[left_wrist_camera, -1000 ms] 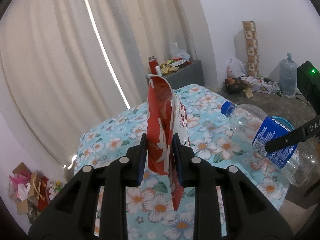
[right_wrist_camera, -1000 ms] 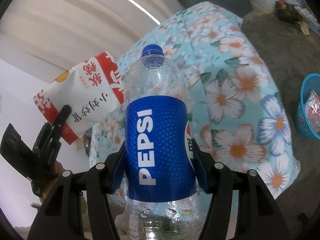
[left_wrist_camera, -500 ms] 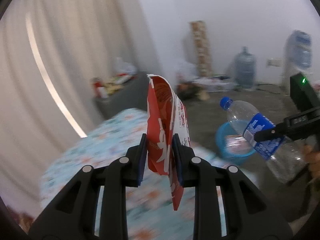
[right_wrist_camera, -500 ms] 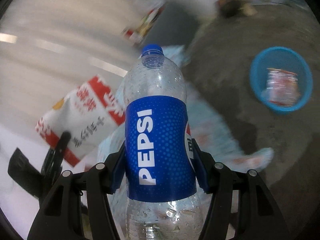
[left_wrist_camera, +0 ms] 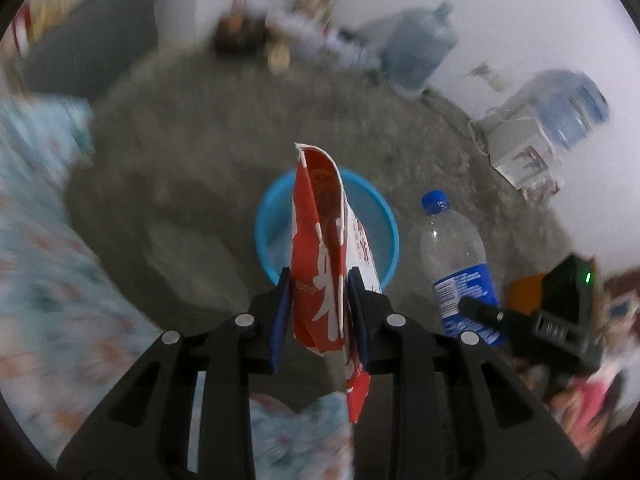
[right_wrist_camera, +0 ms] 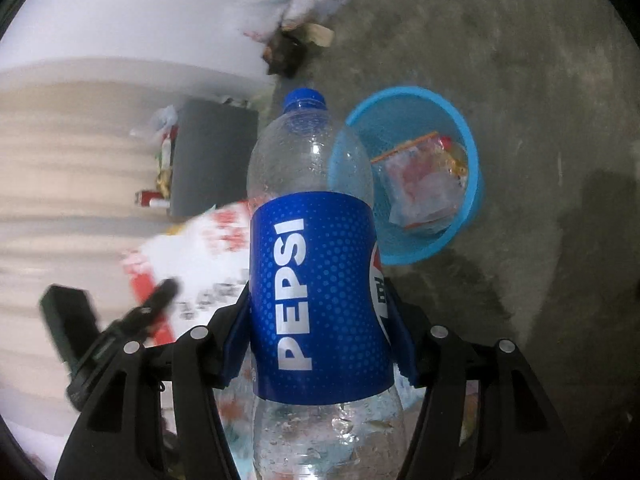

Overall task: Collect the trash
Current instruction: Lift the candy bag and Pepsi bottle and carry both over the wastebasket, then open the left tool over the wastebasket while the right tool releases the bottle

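Observation:
A red and white snack bag (left_wrist_camera: 320, 240) stands upright between the jaws of my left gripper (left_wrist_camera: 318, 292), which are opening while the pads still touch it. The bag hangs right above a blue mesh basket (left_wrist_camera: 268, 216) on the concrete floor. My right gripper (right_wrist_camera: 320, 312) is shut on an empty Pepsi bottle (right_wrist_camera: 316, 280), cap pointing away, just short of the same basket (right_wrist_camera: 472, 152). A clear wrapper (right_wrist_camera: 420, 184) lies inside the basket. In the left wrist view the bottle (left_wrist_camera: 452, 240) shows to the right of the bag; in the right wrist view the bag (right_wrist_camera: 192, 252) is blurred at the left.
The floral tablecloth (left_wrist_camera: 40, 280) fills the left and lower edge of the left wrist view. Two large water jugs (left_wrist_camera: 420, 48) (left_wrist_camera: 576, 108) stand by the far wall. A grey cabinet (right_wrist_camera: 212, 160) with clutter sits by the curtain. Bare concrete floor (right_wrist_camera: 520, 60) surrounds the basket.
Both grippers swung away from the floral table and tipped down toward the floor. The blue basket now lies under the snack bag and just beyond the bottle. Both items stay held.

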A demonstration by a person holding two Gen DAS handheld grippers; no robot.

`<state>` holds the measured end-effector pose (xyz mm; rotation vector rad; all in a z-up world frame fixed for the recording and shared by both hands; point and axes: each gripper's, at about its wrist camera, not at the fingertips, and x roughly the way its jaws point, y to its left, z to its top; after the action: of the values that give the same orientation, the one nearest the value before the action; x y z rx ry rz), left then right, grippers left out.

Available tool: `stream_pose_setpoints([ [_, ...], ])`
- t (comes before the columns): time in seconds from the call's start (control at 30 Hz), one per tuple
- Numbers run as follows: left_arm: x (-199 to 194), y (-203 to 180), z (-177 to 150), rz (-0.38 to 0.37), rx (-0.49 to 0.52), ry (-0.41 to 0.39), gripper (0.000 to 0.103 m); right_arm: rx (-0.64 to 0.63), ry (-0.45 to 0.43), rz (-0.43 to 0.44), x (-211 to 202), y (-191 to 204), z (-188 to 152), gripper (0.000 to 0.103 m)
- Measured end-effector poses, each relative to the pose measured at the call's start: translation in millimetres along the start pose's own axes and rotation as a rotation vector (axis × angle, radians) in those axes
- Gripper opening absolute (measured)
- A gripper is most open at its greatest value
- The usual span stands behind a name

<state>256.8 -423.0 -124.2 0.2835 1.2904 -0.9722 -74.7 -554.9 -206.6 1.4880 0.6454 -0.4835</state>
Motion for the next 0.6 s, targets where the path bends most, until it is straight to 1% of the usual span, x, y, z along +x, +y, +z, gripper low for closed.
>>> stream_pose_setpoints([
  [0.07,34.6,16.5,14.2,-0.04,-0.085,0.047,0.026,0.016,0.006,0.002,17.4,-4.2,15.6,0.059],
  [0.13,58.9,34.7,24.7,-0.074,-0.15,0.067,0.026,0.024,0.014,-0.006,37.1,-6.2,32.7,0.06],
  [0.2,89.5,52.2,31.6,-0.114,-0.233,0.089,0.038,0.034,0.031,-0.014,56.8,-12.6,51.6,0.061],
  [0.23,104.0,59.8,32.4,-0.106,-0.272,0.095,0.051,0.049,0.03,-0.048,71.5,-21.0,62.8,0.063],
  [0.27,116.4,65.7,39.3,-0.088,-0.292,0.097,0.058,0.049,0.025,-0.076,81.9,-26.2,70.6,0.072],
  [0.3,126.6,70.3,39.4,-0.065,-0.304,0.105,0.059,0.046,0.021,-0.108,89.1,-29.9,74.4,0.073],
  [0.33,138.4,75.0,37.4,-0.046,-0.317,0.13,0.059,0.051,0.021,-0.155,96.2,-37.7,77.9,0.073],
  [0.37,147.9,71.6,38.8,-0.044,-0.328,0.147,0.059,0.06,0.016,-0.168,96.6,-42.4,77.7,0.073],
  [0.4,156.2,69.8,41.9,-0.054,-0.342,0.16,0.06,0.068,0.006,-0.163,96.9,-45.3,78.2,0.073],
  [0.43,159.9,71.0,44.3,-0.071,-0.351,0.161,0.06,0.065,-0.004,-0.148,94.8,-46.2,77.5,0.073],
  [0.5,161.2,70.8,44.6,-0.106,-0.352,0.145,0.063,0.041,-0.026,-0.148,89.3,-46.0,76.9,0.073],
  [0.57,159.9,67.7,46.4,-0.158,-0.334,0.126,0.07,0.01,-0.054,-0.161,80.4,-44.8,74.2,0.073],
  [0.6,160.0,63.1,47.0,-0.204,-0.322,0.125,0.071,0.003,-0.065,-0.163,77.2,-44.8,73.5,0.073],
])
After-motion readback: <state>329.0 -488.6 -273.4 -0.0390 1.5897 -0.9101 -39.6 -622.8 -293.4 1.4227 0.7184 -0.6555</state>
